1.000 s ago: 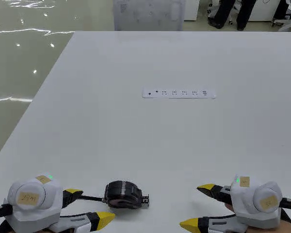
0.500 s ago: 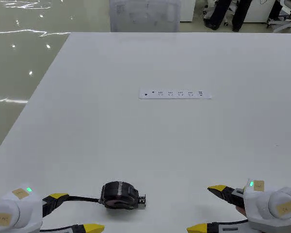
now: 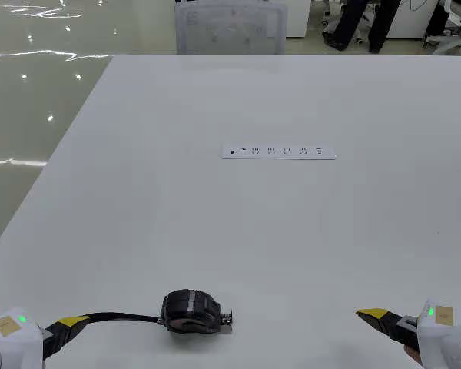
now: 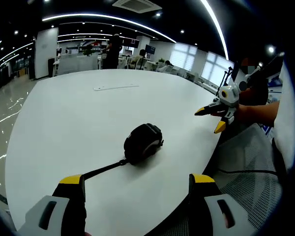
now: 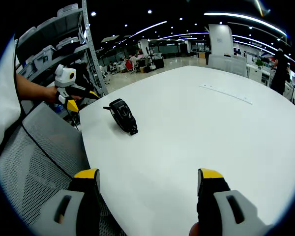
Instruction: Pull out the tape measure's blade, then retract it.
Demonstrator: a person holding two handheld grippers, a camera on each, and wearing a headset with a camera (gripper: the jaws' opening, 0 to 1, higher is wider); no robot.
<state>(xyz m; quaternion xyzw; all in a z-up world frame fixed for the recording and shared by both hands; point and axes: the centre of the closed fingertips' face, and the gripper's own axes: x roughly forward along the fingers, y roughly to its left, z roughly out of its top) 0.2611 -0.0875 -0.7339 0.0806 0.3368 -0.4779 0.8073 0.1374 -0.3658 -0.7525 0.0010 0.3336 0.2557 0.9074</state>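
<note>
A black tape measure lies on its side near the front edge of the white table, its blade fully in. A black strap trails from it to the left. My left gripper hangs open at the table's front left corner, beside the strap's end and apart from the case. The left gripper view has the tape measure ahead of the open left gripper. My right gripper is open at the front right, well clear of the tape measure. Nothing lies between either gripper's jaws.
A white power strip lies flat in the middle of the table. A grey chair back stands at the far edge. A mesh chair sits at the near edge by me. People stand far behind the table.
Both grippers have drawn back toward me and outward, partly leaving the head view. The left one has moved away from the tape measure, which stays in place.
</note>
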